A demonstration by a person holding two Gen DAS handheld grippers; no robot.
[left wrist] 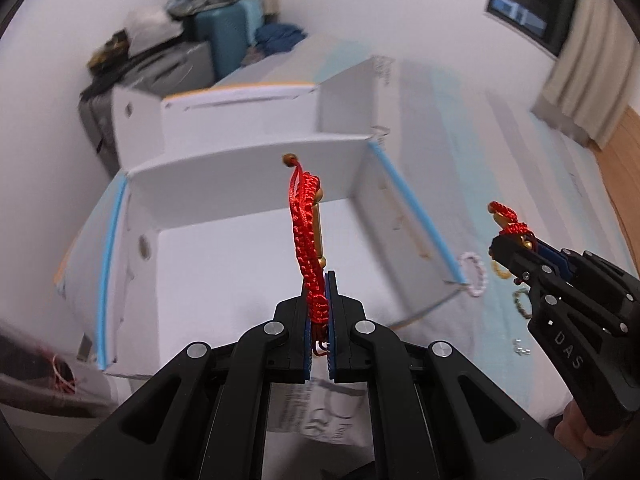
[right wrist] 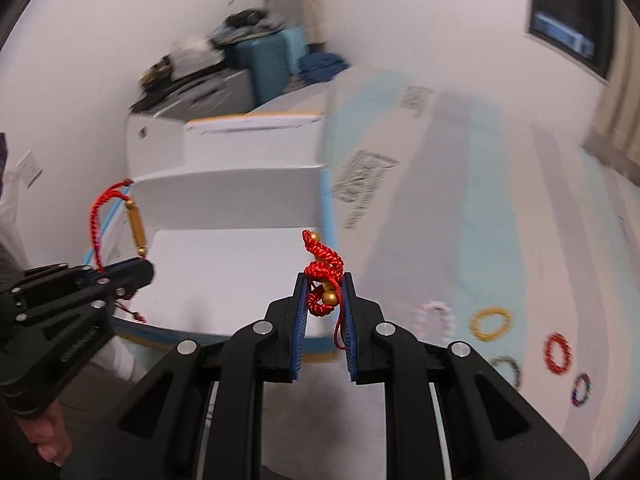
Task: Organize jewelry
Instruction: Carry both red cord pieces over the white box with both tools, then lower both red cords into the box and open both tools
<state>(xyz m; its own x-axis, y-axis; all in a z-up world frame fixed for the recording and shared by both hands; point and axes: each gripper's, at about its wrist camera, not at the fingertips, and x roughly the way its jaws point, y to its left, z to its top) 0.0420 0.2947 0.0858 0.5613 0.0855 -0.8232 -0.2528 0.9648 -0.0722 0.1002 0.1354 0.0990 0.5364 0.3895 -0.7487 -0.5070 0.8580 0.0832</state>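
The left hand-held gripper is clamped on a red braided bracelet at frame centre, over the open white box — the right hand-held gripper pinches a bunched red bracelet beside the box's right wall.

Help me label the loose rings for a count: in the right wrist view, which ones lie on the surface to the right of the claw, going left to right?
Pink ring → yellow ring → green ring → red ring → blue ring.
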